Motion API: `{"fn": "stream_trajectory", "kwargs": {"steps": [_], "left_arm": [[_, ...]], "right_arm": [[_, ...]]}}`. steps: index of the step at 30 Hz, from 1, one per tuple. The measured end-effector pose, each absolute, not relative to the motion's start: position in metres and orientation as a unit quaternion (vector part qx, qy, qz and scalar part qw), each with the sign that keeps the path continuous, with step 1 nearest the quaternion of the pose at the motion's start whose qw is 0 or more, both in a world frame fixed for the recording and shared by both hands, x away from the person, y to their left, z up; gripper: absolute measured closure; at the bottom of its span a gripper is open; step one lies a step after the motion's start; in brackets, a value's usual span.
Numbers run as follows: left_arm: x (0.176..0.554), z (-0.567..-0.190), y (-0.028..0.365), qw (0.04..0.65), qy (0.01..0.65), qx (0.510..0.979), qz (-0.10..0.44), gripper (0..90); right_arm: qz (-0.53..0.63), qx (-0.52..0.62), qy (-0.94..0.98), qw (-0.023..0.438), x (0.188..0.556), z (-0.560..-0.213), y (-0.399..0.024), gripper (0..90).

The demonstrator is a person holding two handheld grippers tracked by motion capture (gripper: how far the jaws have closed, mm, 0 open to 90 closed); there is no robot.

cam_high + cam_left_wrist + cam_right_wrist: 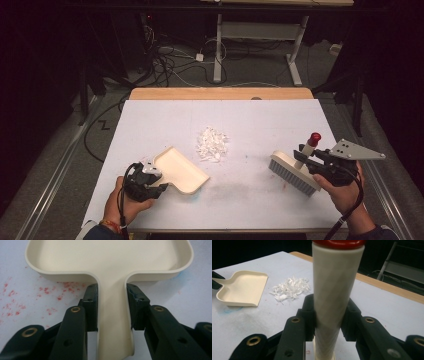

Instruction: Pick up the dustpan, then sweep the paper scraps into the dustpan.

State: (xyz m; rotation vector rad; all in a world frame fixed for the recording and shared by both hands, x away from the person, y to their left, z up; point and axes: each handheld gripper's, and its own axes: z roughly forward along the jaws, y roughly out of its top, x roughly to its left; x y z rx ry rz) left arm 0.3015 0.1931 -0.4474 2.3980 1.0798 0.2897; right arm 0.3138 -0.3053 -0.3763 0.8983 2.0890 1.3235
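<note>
Cream dustpan (180, 171) flat; brush (295, 172) upright; white scraps (212, 144) between.

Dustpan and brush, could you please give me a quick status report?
Left hand-held gripper shut on dustpan handle. Right hand-held gripper shut on brush handle. White paper scraps piled between them, untouched. Nothing in the way.

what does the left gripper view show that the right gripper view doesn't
The left gripper view alone gives the left tool shut on the dustpan's handle, one jaw on each side, and the red specks on the white table cover beside it.

The right gripper view alone gives the right tool shut on the brush handle with its red cap, the pile of white scraps, and the table's wooden edge.

Both share the cream dustpan and the white table cover.
</note>
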Motion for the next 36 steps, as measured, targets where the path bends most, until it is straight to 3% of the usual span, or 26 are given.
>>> {"fn": "stream_trajectory", "kwargs": {"steps": [36], "left_arm": [[0.302, -0.459, 0.191, 0.237, 0.396, 0.881, 0.104, 63.7]], "right_arm": [[0.507, 0.327, 0.759, 0.245, 0.34, -0.381, -0.285, 69.8]]}}
